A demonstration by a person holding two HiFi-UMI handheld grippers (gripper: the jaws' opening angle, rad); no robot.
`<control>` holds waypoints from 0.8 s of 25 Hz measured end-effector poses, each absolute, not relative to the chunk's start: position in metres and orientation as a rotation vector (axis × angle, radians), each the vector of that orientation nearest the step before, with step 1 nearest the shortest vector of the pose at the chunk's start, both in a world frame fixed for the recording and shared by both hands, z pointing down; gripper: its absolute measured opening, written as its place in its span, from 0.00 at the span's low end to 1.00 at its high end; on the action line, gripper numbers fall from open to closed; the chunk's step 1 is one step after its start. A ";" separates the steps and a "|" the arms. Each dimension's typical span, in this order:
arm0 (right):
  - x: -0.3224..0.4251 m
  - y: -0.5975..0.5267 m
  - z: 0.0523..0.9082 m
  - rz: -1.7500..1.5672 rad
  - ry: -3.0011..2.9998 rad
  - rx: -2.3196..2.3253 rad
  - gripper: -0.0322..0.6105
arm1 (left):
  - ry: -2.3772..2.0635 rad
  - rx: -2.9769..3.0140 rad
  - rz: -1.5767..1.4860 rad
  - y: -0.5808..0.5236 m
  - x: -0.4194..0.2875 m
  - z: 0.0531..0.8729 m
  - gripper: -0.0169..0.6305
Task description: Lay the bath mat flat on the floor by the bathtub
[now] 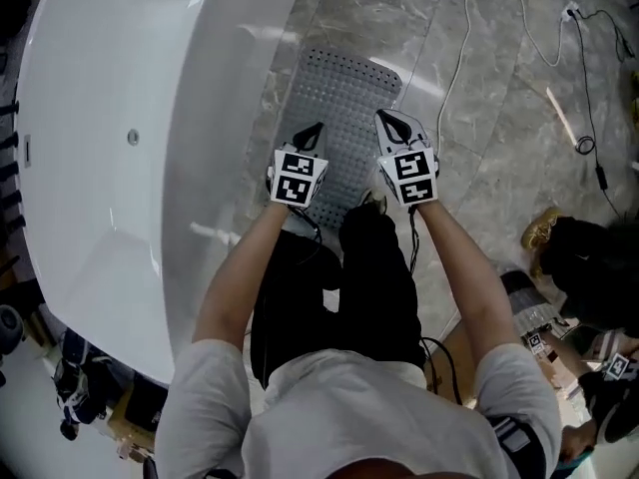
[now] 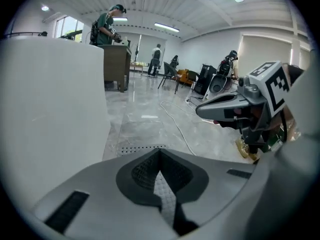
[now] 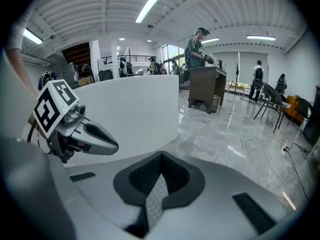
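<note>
by the bathtub (image 1: 120,118) the bath mat (image 1: 339,108) lies flat; left tool (image 1: 311,131) and right tool (image 1: 388,120) hang closed, empty. a stray foot could ruck its near edge.

- The bathtub (image 1: 110,148) closes off the whole left side; its curved white wall runs just beside the left edge of the bath mat (image 1: 334,108), leaving only a thin strip of floor (image 1: 489,158) between them.
- To the right of the mat the marble floor is bare as far as a white cable (image 1: 461,48).
- Further right lie a pale strip (image 1: 559,113) and a black cable (image 1: 585,146).
- Dark bags (image 1: 594,262) crowd the floor's near right.
- The left claw (image 1: 316,128) and the right claw (image 1: 383,118), both closed and empty, hang apart above the mat's near end, with the person's legs (image 1: 374,267) just behind them.
</note>
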State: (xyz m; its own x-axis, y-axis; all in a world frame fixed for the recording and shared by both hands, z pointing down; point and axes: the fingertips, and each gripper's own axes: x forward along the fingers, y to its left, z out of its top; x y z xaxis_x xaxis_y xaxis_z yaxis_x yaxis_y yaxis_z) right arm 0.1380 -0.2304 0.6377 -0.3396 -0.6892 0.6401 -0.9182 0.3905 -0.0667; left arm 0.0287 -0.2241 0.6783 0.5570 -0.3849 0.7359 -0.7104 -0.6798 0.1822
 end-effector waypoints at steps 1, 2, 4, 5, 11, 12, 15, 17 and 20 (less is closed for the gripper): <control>0.132 -0.228 0.620 0.599 -2.128 1.364 0.06 | -0.889 2.306 0.946 -0.217 0.025 0.661 0.05; 0.127 -0.225 0.602 0.615 -2.124 1.354 0.06 | -0.899 2.286 0.950 -0.210 0.022 0.643 0.05; 0.118 -0.222 0.566 0.626 -2.111 1.347 0.06 | -0.933 2.263 0.949 -0.200 0.018 0.603 0.05; 0.114 -0.220 0.548 0.627 -2.102 1.350 0.06 | -0.953 2.252 0.948 -0.195 0.017 0.583 0.05; 0.105 -0.200 0.447 0.685 -2.077 1.329 0.06 | -1.060 2.150 0.895 -0.172 0.012 0.474 0.05; 0.106 -0.197 0.433 0.693 -2.077 1.328 0.06 | -1.061 2.152 0.888 -0.168 0.013 0.458 0.05; 0.108 -0.187 0.396 0.713 -2.090 1.333 0.06 | -1.049 2.182 0.877 -0.153 0.017 0.416 0.05; 0.110 -0.179 0.379 0.718 -2.106 1.311 0.06 | -1.061 2.192 0.865 -0.146 0.019 0.393 0.05; 0.115 -0.172 0.367 0.683 -2.114 1.255 0.06 | -1.116 2.195 0.850 -0.144 0.020 0.369 0.05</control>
State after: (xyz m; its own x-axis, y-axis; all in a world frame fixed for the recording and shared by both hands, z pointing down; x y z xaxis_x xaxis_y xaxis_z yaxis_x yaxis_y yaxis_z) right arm 0.1150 -0.1720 0.3666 -0.3878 -0.5972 0.7021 -0.8951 0.4258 -0.1322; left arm 0.0205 -0.1436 0.3691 0.4611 -0.5042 0.7301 -0.8379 -0.5182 0.1714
